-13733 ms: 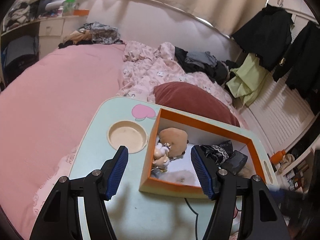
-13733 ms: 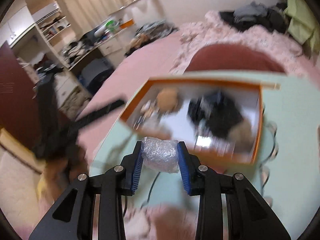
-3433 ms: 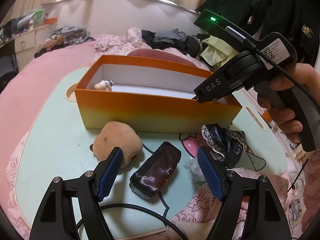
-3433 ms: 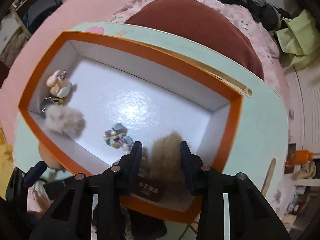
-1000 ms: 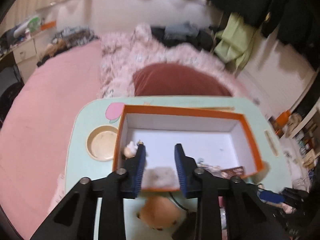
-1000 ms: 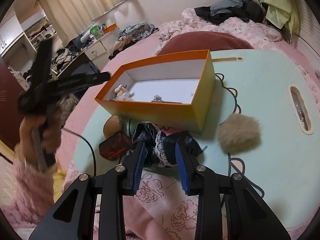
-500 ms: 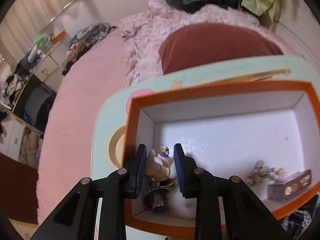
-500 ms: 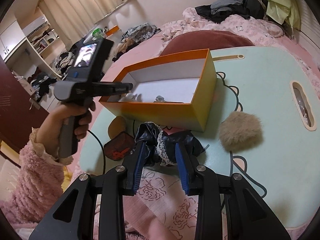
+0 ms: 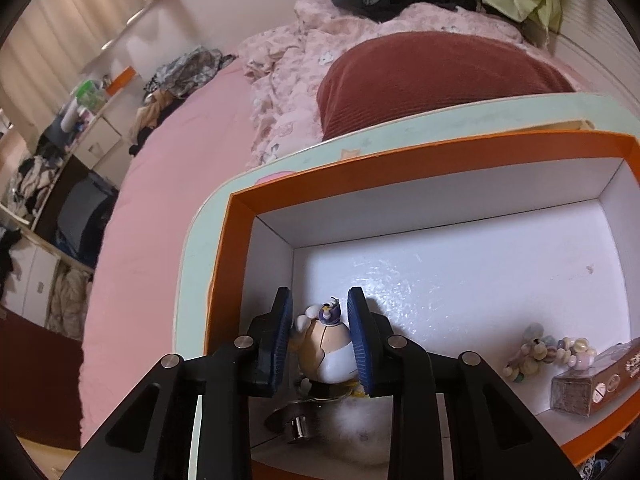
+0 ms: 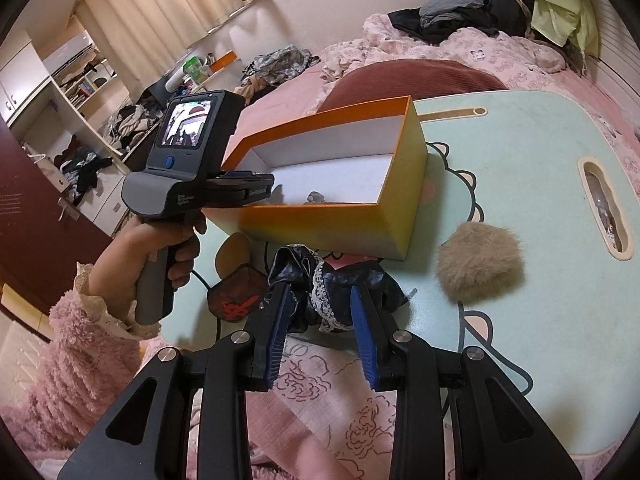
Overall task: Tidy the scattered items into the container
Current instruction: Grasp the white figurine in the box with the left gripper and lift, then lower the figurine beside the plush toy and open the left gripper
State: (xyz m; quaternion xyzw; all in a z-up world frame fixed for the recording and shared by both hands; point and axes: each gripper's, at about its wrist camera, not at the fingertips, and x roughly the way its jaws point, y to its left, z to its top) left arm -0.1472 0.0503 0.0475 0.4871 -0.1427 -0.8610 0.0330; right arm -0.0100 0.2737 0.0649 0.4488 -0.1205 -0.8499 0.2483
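Observation:
The orange box (image 9: 400,156) stands on the mint lap table (image 10: 520,160). My left gripper (image 9: 320,320) reaches down into the box's left end. Its blue pads are shut on a small cream figurine (image 9: 324,348) with a purple top. A metal keyring (image 9: 296,428) and white fluff lie under it. My right gripper (image 10: 318,300) hangs open at the table's near edge, and its tips straddle the near part of a black lace-trimmed cloth (image 10: 320,280). A tan fur pom (image 10: 480,264) lies to its right.
A bead charm (image 9: 548,348) and a small brown box (image 9: 592,380) lie at the orange box's right end. A brown plush (image 10: 234,252), a dark red pouch (image 10: 236,298) and a cable (image 10: 218,320) lie left of the cloth. A red cushion (image 9: 432,72) borders the table's far side.
My left gripper has dropped into the box, tilted further down and now has the figurine between its pads. The right gripper has kept still over the black cloth.

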